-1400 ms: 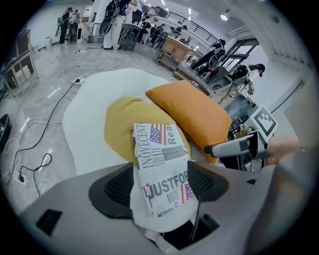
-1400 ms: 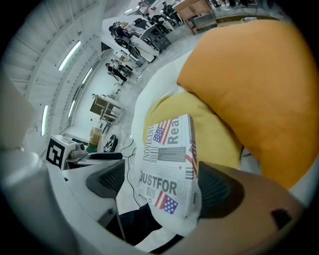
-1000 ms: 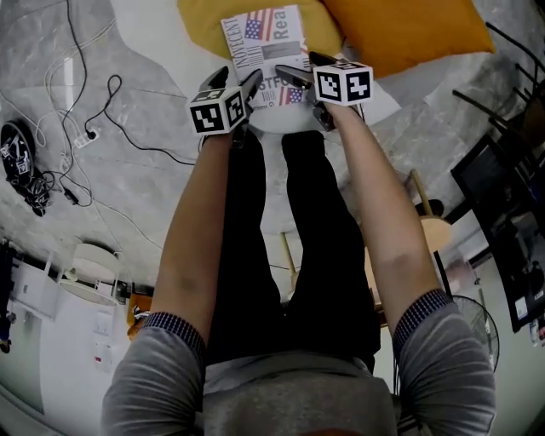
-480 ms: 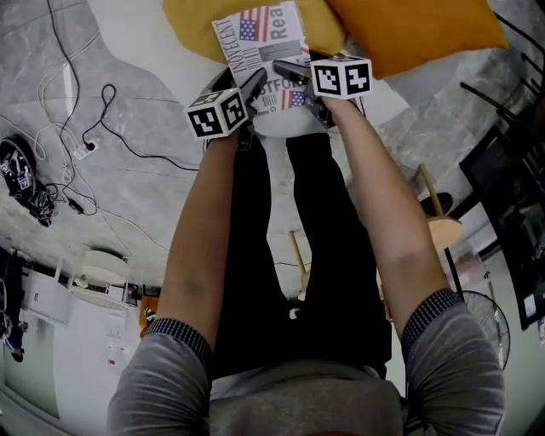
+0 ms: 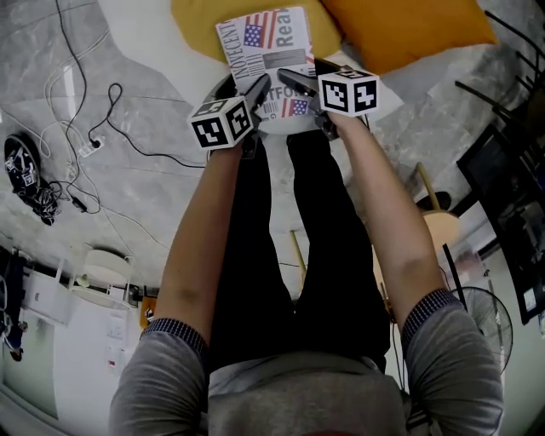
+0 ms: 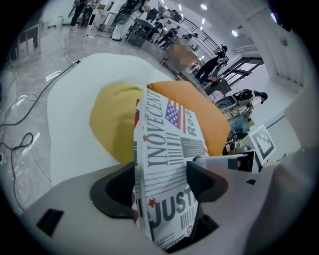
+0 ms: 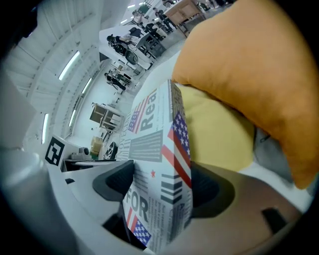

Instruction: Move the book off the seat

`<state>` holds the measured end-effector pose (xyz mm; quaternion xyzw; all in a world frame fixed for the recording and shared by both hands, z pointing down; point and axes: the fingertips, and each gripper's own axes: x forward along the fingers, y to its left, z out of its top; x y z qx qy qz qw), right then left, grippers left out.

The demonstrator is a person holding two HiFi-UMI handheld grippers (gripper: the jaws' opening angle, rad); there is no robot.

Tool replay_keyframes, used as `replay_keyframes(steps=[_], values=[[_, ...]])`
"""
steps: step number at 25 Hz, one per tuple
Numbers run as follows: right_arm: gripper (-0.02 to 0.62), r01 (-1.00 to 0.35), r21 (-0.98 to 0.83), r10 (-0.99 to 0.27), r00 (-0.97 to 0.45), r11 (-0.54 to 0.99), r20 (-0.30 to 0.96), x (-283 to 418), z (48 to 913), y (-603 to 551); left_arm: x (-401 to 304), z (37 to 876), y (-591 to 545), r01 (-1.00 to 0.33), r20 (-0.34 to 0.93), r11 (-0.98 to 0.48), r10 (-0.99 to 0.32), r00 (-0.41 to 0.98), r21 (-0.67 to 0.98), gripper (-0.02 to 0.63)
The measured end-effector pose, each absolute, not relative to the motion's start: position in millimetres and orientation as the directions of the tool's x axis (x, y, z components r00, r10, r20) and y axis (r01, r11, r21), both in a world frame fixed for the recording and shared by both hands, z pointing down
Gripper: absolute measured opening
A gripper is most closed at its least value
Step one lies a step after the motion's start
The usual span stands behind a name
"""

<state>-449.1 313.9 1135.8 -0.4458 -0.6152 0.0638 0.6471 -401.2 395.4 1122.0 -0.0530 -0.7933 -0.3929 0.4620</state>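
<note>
The book point(image 5: 268, 51), with a flag-and-newsprint cover, is held up between both grippers over a round white seat point(image 5: 285, 126). My left gripper point(image 5: 243, 89) grips its left side, and in the left gripper view both pads press on the book point(image 6: 169, 149) around the left gripper point(image 6: 162, 182). My right gripper point(image 5: 306, 77) takes the right side. Its jaws are closing, and the book point(image 7: 159, 149) fills the gap of the right gripper point(image 7: 159, 187), touching both pads. The book's near end is hidden behind the grippers.
A yellow cushion point(image 5: 196, 21) and an orange cushion point(image 5: 409, 30) lie on a white pad point(image 5: 145, 34) just beyond the book. Cables point(image 5: 85, 128) trail over the marble floor at left. A wooden stool point(image 5: 434, 230) and a fan point(image 5: 485, 315) stand at right.
Both grippers and the book have shifted slightly to the right and a little farther out toward the cushions. The grip on the book looks the same.
</note>
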Motion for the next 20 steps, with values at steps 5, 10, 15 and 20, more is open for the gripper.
replay_keyframes(steps=[5,10,15,20], values=[[0.365,0.510,-0.638,0.672,0.148,0.577,0.725,-460.7,1064.6,321.2,-413.6,1051.1,404.6,0.394,0.736,0.713,-0.252,-0.628,0.580,0.354],[0.365,0.558,-0.619,0.718,0.057,0.553,0.694,-467.3,977.5,336.5,-422.9,963.7,421.8,0.329,0.689,0.750,-0.225,-0.689,0.574,0.356],[0.365,0.632,-0.576,0.757,-0.024,0.518,0.653,-477.0,880.8,354.5,-431.4,868.6,438.8,0.265,0.636,0.787,-0.201,-0.745,0.558,0.356],[0.364,0.700,-0.525,0.776,-0.065,0.483,0.627,-472.9,792.1,368.6,-431.6,777.8,454.3,0.217,0.597,0.802,-0.204,-0.776,0.556,0.356]])
